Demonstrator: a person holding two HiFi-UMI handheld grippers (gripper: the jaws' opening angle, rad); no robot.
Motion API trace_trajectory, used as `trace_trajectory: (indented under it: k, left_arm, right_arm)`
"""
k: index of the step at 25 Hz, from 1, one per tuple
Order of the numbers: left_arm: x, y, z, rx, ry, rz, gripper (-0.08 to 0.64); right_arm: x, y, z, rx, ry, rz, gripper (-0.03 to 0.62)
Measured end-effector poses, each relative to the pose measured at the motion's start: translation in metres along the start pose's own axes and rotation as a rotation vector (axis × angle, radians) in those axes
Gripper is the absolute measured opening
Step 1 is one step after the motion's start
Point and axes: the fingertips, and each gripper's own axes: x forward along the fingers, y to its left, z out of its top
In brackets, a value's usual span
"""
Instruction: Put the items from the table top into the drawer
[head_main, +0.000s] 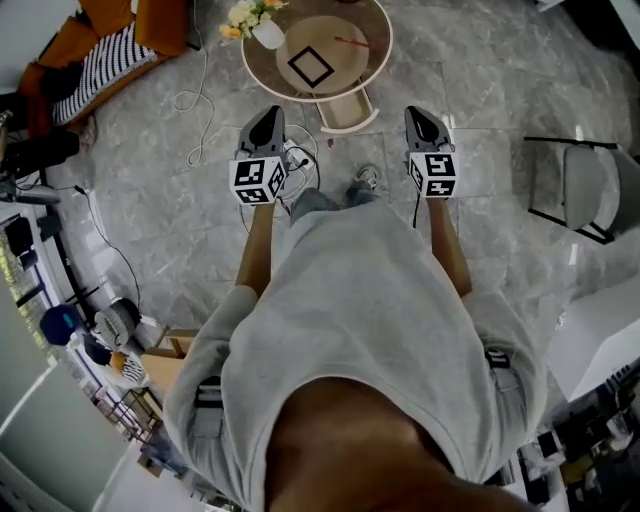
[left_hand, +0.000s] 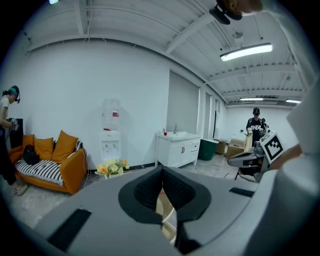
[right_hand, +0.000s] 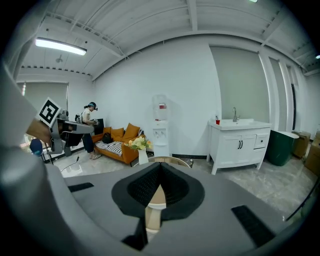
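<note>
Closest to you is your own grey shirt, filling the lower half of the head view, with both forearms reaching out from it over the marble floor. Your left tongs and right tongs are held side by side, well apart from each other, both pointing toward the round desk ahead and both short of it. In each gripper view the dark pads meet at their tips, so both pairs of tongs are together with nothing between them. The desk's drawer is pulled out toward you and sits between the two tongs; its pale inside shows nothing that can be made out. The items are on the desk top: a flat square thing with a black border near the middle and a thin red stick to its right, too small to identify. A white vase of flowers stands at the desk's left edge. Left of the desk is an orange sofa with a striped cushion, cables trail across the floor near your left tongs, and a grey chair stands off to the right. The left gripper view also takes in a water dispenser and a white cabinet along the wall.
</note>
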Motion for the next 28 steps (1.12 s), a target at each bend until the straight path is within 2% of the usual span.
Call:
trace_trajectory:
  k: [5, 13, 21, 28]
  left_arm:
    - [0.025, 0.005, -0.018, 0.0, 0.059, -0.005, 0.015]
    - [0.082, 0.014, -0.061, 0.004, 0.128, -0.074, 0.015]
    - [0.152, 0.033, -0.132, -0.003, 0.183, -0.14, 0.015]
    - [0.197, 0.061, -0.207, -0.014, 0.216, -0.153, 0.017]
  right_arm:
    - [0.024, -0.015, -0.014, 0.016, 0.036, 0.009, 0.023]
    - [0.057, -0.015, -0.049, 0.051, 0.094, -0.003, 0.023]
    - [0.102, -0.009, -0.107, 0.075, 0.171, -0.013, 0.023]
    - [0.137, 0.013, -0.177, 0.109, 0.247, 0.006, 0.023]
